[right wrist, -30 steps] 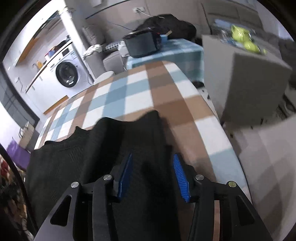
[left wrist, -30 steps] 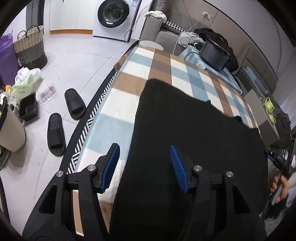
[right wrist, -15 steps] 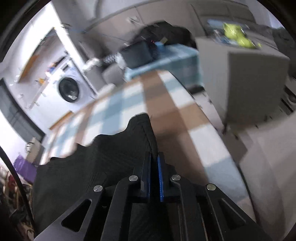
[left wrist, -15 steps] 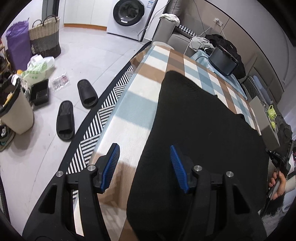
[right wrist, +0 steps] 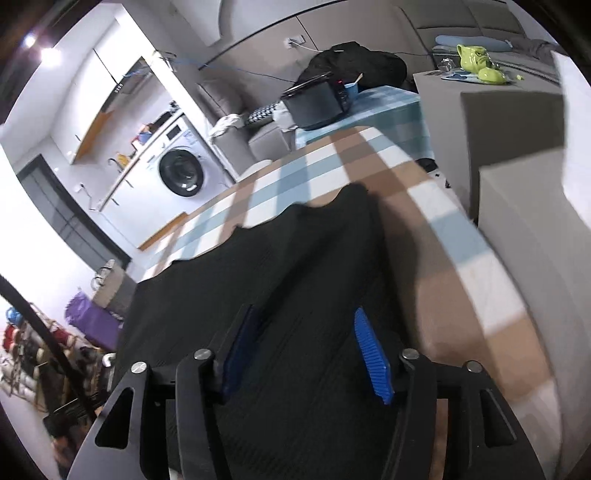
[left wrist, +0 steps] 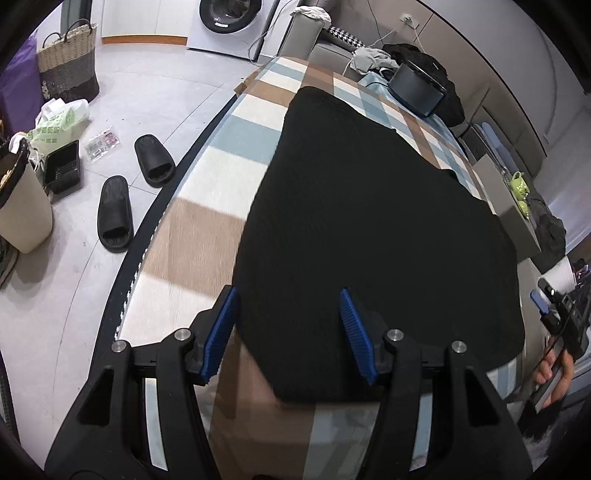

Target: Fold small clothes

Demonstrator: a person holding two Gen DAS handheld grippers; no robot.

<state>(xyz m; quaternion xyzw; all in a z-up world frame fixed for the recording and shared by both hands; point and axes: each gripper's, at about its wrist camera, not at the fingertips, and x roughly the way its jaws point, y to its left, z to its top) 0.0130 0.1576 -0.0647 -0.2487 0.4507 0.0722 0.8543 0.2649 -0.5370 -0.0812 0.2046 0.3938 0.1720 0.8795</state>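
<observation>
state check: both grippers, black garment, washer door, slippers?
left gripper: open, over the garment's near edge, nothing gripped
right gripper: jaws opening, garment below, not pinched
black garment: lying on the checked cloth, unheld
washing machine: door shut
slippers: on floor, unworn

My table carries the garment, which lies spread along it toward the right edge, the table's left strip bare. On the floor to the left sit two slippers, with a basket farther off and a washing machine at the far wall. Beyond the table's far end stands a box-shaped appliance. My left gripper hangs over the garment's near left corner; my right gripper over its near right part.
</observation>
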